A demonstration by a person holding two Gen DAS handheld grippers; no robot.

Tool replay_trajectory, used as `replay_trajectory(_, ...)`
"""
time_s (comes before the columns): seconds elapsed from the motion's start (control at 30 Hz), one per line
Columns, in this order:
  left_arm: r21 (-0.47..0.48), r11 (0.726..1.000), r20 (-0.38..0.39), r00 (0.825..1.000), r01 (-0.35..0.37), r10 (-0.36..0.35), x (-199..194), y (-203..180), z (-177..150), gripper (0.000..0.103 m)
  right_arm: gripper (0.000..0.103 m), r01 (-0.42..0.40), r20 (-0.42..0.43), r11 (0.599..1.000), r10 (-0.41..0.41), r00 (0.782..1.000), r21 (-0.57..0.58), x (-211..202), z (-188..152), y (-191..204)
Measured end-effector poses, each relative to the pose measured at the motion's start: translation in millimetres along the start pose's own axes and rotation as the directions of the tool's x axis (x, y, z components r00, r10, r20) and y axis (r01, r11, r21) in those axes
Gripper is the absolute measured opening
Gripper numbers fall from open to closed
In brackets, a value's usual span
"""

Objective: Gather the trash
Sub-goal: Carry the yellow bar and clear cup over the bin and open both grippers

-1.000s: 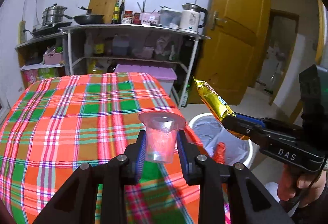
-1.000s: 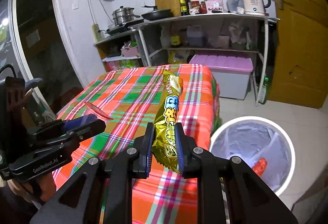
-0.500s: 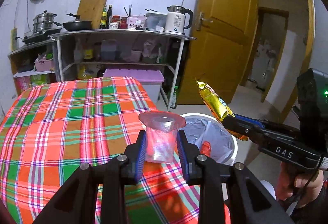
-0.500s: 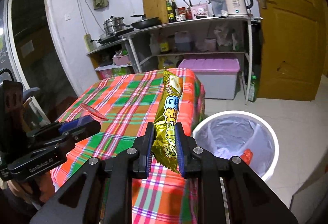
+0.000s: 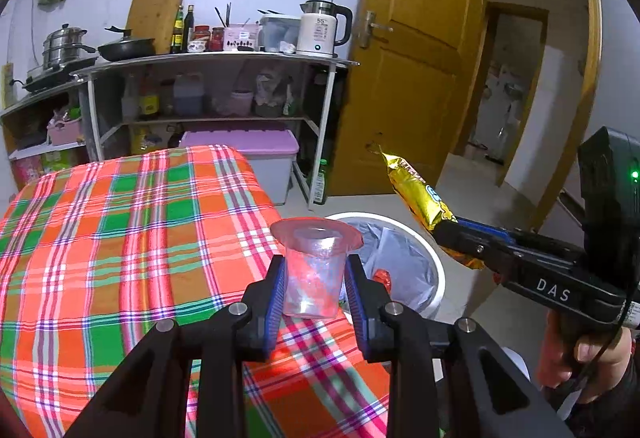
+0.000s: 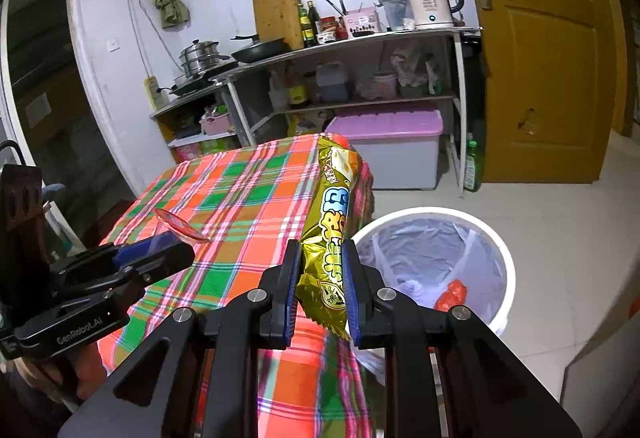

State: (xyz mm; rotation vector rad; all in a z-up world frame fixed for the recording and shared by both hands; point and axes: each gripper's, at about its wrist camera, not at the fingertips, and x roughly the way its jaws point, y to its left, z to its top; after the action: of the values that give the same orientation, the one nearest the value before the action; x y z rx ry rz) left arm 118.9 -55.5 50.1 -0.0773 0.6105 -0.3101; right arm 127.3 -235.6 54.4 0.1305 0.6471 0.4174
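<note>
Two tools grip trash: left tool [image 5: 315,288] clamps a plastic cup [image 5: 314,270], right tool [image 6: 320,288] a gold wrapper [image 6: 330,226].

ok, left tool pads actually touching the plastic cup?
Touching. The left wrist view shows the left tool with both blue pads pressed against the sides of the clear plastic cup, which hangs clear of the plaid tablecloth.
</note>
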Motion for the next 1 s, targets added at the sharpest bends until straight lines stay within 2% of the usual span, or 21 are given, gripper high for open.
replay_trajectory(0.47, 0.034, 0.998, -0.046, 0.998, 0.051, -0.049, 38.5, -24.3, 0.2, 0.030, 0.021, 0.059, -0.015, 0.996, -0.058, 0.998, 0.064, -1.2, -7.7, -42.0)
replay_trajectory(1.0, 0.041, 0.996, -0.139, 0.987, 0.081, -0.075, 94.7, -34.1, -6.7, 0.030, 0.021, 0.110, -0.095, 0.985, -0.098, 0.991, 0.129, 28.3, -21.2, -82.0)
